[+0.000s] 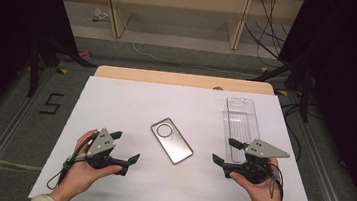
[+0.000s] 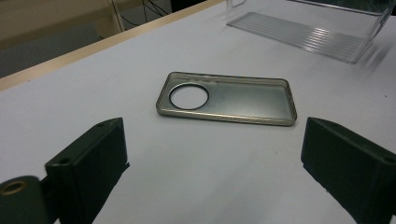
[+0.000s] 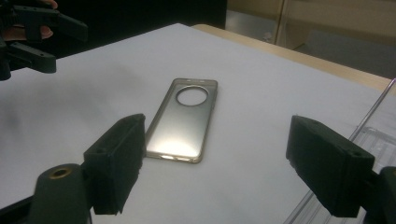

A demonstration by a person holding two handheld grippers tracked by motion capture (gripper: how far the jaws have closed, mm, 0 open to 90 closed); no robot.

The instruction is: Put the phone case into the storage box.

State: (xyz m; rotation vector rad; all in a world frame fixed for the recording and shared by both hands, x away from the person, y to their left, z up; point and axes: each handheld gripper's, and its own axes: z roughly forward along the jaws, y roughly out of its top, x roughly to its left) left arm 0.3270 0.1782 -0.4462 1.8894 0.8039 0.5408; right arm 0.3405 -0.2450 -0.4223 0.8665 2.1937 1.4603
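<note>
A metallic phone case (image 1: 172,140) with a round camera hole lies flat at the middle of the white table (image 1: 131,100), inner side up. A clear plastic box (image 1: 241,122) lies at the right rear. My left gripper (image 1: 124,147) rests near the front left, jaws wide and empty, aimed at the case (image 2: 226,99). Across from it, my right gripper (image 1: 225,151) is held at the front right beside the near end of the box, open and empty. The case (image 3: 183,120) lies ahead of its jaws.
Beyond the table's far wooden edge (image 1: 183,79) are a floor with cables and shelf legs. Dark stands flank both sides. The left gripper (image 3: 42,35) appears far off in the right gripper view. The box's ribbed floor (image 2: 303,32) sits at the upper right of the left gripper view.
</note>
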